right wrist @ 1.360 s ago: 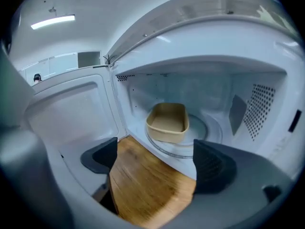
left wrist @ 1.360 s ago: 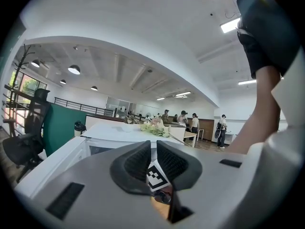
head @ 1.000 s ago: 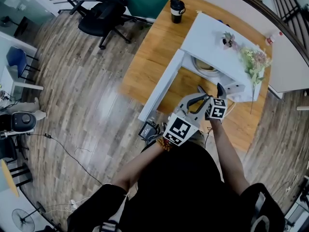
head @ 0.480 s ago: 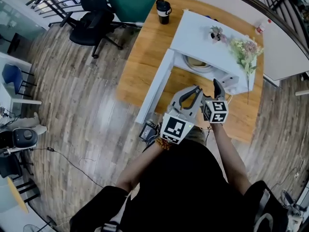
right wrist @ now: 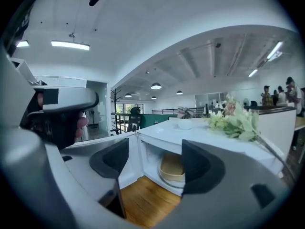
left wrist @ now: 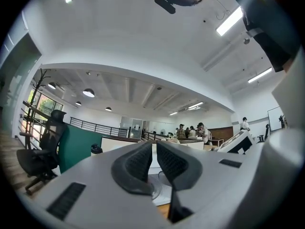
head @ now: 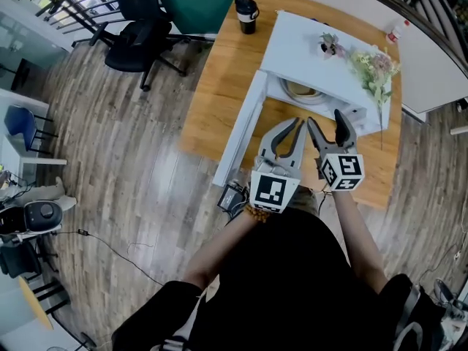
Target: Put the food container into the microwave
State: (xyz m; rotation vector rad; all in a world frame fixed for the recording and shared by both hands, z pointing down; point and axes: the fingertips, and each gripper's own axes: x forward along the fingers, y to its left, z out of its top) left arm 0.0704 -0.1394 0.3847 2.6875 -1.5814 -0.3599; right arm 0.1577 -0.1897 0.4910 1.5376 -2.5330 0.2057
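Food container (right wrist: 174,167): inside the open microwave (head: 314,61), on its round tray — tan and shallow.
Microwave door (head: 240,131): swung wide, out past the table edge.
Left gripper (left wrist: 154,157): pads closed together, nothing between them.
Right gripper (right wrist: 155,162): jaws well apart, just been narrowing — empty, facing the oven's mouth.
Table (head: 219,79): wood, with a black mug (head: 246,14) at the far corner and flowers (head: 374,72) on the microwave's top.

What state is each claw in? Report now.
Left claw: closed, empty.
Right claw: open, nothing between, jaws have just been closing.
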